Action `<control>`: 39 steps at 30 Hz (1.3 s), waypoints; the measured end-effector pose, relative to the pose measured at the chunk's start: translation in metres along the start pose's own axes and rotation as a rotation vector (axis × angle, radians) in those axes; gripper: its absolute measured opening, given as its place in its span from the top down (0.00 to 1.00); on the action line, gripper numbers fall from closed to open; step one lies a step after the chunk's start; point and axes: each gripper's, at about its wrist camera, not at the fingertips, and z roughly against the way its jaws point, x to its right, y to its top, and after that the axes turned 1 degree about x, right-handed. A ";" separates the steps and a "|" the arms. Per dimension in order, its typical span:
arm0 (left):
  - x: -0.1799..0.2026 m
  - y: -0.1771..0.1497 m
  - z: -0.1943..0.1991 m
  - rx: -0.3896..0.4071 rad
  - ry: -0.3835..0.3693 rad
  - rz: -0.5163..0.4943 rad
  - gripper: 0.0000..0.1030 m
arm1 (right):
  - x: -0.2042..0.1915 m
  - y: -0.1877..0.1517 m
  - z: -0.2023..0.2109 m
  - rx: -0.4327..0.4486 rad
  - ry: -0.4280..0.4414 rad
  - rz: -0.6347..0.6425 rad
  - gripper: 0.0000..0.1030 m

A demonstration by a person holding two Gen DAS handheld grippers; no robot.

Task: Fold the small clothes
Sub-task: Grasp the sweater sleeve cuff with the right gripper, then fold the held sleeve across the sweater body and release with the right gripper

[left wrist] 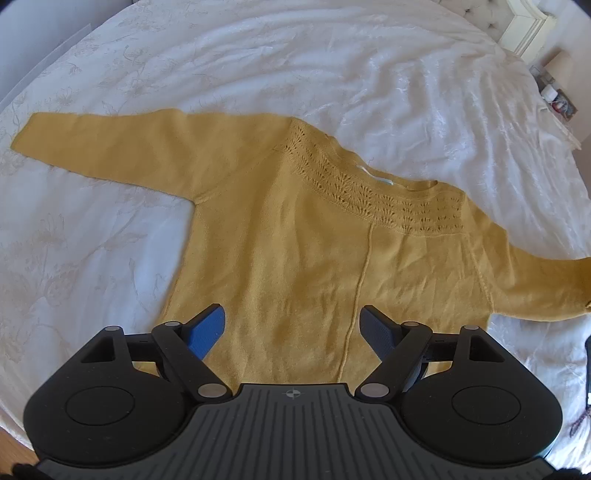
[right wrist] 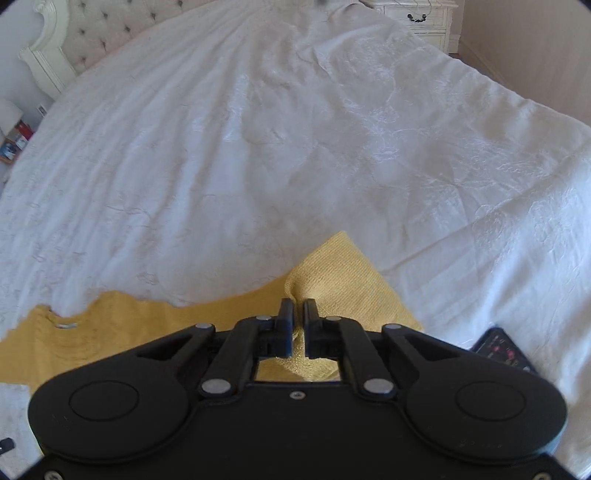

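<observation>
Pinching the sleeve cuff (right wrist: 332,280) between clenched jaws, the right gripper (right wrist: 298,314) could drag the whole sweater (left wrist: 295,240) crooked, since the left gripper (left wrist: 293,325) hangs spread wide, grasping nothing.

Mustard-yellow knit sweater (left wrist: 295,266) lies flat, unfolded, both sleeves spread wide, lace-patterned yoke up.

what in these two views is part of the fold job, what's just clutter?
Job:
- mustard-yellow knitted sweater, spread flat on the bed
- left gripper, fingers open above the sweater's body
- right gripper, fingers shut on the sweater's sleeve end

Lying about:
- white embroidered bedspread, the work surface
- black device with red marks
- cream nightstand
</observation>
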 end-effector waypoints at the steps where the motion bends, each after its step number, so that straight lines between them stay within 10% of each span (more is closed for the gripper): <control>1: -0.003 0.000 -0.001 -0.002 -0.003 0.001 0.23 | -0.011 -0.002 0.005 -0.003 0.047 -0.018 0.90; 11: -0.042 -0.002 0.002 0.010 0.008 -0.020 0.23 | -0.194 -0.036 -0.030 -0.114 0.469 0.045 0.90; 22: -0.091 0.008 -0.005 0.015 0.062 -0.048 0.23 | -0.365 -0.116 -0.137 -0.152 0.528 0.236 0.78; 25: -0.096 0.015 -0.009 0.015 0.058 -0.070 0.23 | -0.371 -0.135 -0.145 -0.132 0.485 0.276 0.75; 29: -0.090 0.030 -0.023 0.018 0.030 -0.118 0.22 | -0.344 -0.142 -0.137 -0.107 0.418 0.277 0.46; 39: -0.033 0.077 -0.089 0.024 -0.120 -0.219 0.42 | -0.218 -0.130 -0.116 -0.008 0.098 0.221 0.46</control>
